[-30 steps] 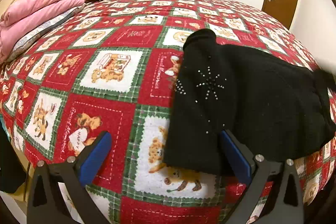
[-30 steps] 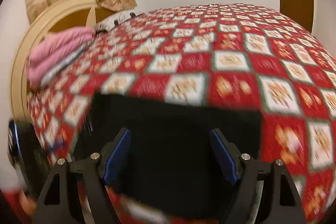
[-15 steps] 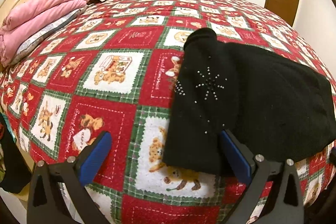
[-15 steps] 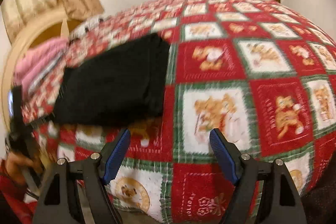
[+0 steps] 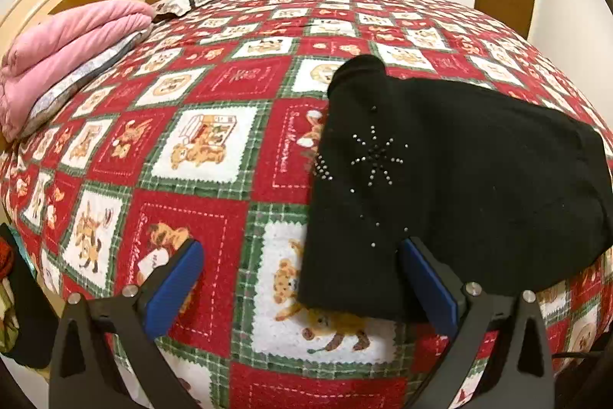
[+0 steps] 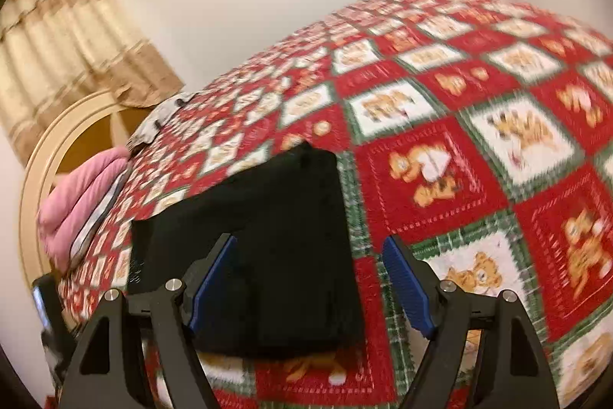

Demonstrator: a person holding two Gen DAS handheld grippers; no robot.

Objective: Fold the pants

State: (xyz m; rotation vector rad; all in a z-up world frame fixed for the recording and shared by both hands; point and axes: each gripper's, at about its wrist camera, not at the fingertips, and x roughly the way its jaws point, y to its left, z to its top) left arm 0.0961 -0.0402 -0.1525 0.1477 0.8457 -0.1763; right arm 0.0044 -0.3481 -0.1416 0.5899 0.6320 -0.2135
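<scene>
On the bed point(image 5: 230, 148), the folded black pants point(image 5: 459, 186) stretched from frame centre toward the right edge, their lower-left corner between the left gripper's point(image 5: 299, 278) released fingers, while the right gripper point(image 6: 310, 278) hovered open over their right edge.

My left gripper point(image 5: 299, 278) and right gripper point(image 6: 310, 280) look alike: black angular frames, ribbed blue pads point(image 6: 406, 288) lining the fingers, silver screws point(image 5: 472, 288) just behind.
</scene>
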